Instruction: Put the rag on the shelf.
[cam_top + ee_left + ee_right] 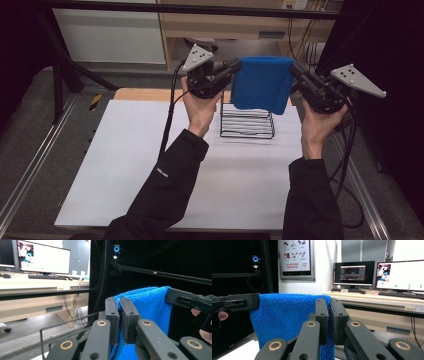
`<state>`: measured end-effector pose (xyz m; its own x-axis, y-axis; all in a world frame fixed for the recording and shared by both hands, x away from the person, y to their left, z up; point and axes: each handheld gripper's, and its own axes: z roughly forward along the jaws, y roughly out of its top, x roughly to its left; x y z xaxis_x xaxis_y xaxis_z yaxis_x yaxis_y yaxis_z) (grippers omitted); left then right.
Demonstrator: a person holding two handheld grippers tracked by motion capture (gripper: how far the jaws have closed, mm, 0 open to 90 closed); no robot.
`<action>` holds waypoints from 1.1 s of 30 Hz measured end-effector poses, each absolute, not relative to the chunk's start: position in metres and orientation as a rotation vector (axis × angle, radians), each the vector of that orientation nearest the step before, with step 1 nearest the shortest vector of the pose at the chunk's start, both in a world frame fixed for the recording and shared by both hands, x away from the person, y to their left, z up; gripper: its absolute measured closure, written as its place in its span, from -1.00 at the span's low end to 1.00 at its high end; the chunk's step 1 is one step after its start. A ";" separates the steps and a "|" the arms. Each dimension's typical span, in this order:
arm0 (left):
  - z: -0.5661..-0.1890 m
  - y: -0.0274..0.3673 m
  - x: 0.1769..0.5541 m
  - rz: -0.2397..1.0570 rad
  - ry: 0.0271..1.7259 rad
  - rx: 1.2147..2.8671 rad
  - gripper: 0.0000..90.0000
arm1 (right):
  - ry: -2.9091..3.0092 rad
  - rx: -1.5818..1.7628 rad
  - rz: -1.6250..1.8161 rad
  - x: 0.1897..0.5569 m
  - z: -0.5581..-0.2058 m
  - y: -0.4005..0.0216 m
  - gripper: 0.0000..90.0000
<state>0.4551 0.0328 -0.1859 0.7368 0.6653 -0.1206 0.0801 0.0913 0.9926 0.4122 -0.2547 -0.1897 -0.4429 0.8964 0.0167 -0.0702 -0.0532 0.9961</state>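
Note:
A folded blue towel [261,82] hangs stretched between my two grippers, above a black wire rack [247,123] on the white table top [150,165]. My left gripper [236,66] is shut on the towel's upper left corner, and my right gripper [296,70] is shut on its upper right corner. In the left gripper view the blue towel [147,305] is pinched between the jaws of my left gripper [119,315], and the rack's wire frame [62,326] shows below. In the right gripper view my right gripper [329,317] clamps the edge of the blue towel [287,317].
The white table top sits on a wooden board [145,94] with metal rails [30,170] at the sides. Black cables [345,165] trail from both grippers. Desks with monitors [398,276] stand beyond the black frame.

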 end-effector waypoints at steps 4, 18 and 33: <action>-0.179 0.033 0.462 0.476 0.662 1.423 0.88 | 1.450 0.912 1.596 0.418 -0.182 -0.254 0.91; -0.163 0.024 0.482 0.492 0.677 1.410 0.88 | 1.424 0.933 1.602 0.445 -0.169 -0.258 0.91; -0.149 0.019 0.505 0.534 0.686 1.399 0.88 | 1.419 0.936 1.599 0.471 -0.155 -0.259 0.91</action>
<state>0.5046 0.0191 -0.1488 0.7002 0.7040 -0.1189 0.0573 0.1107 0.9922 0.4711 -0.2589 -0.1552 -0.4191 0.9076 0.0253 -0.0826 -0.0659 0.9944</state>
